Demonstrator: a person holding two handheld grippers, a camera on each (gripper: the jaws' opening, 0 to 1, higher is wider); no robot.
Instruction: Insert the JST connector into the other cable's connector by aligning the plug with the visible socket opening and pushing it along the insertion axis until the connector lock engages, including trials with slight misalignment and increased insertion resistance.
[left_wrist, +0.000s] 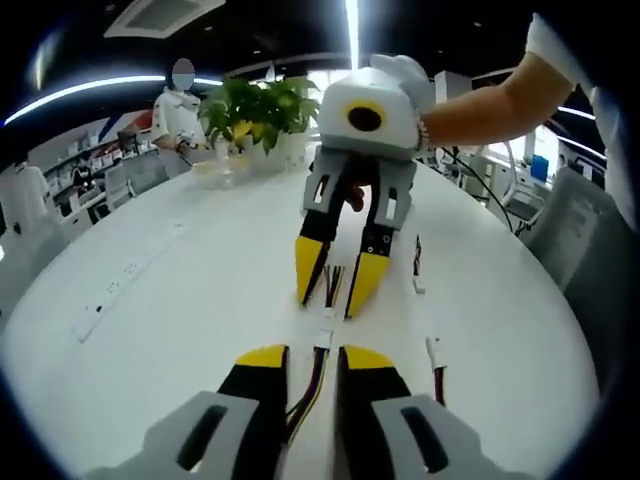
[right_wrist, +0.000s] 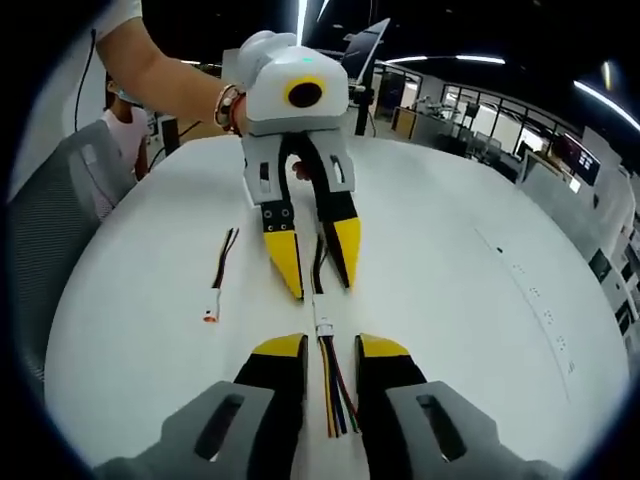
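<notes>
No text, label, brand, number or sign can be read in either the left gripper view or the right gripper view. The far shelves and wall displays in the room are too blurred and small to make out any lettering.

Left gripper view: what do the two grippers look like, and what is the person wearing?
Each gripper has grey finger bases running into black jaws with yellow tips: the left gripper at this view's bottom, the right gripper opposite, under a white rounded housing marked with a yellow ring. The hand gripping it wears a white glove, a wristband and a short white sleeve.
</notes>
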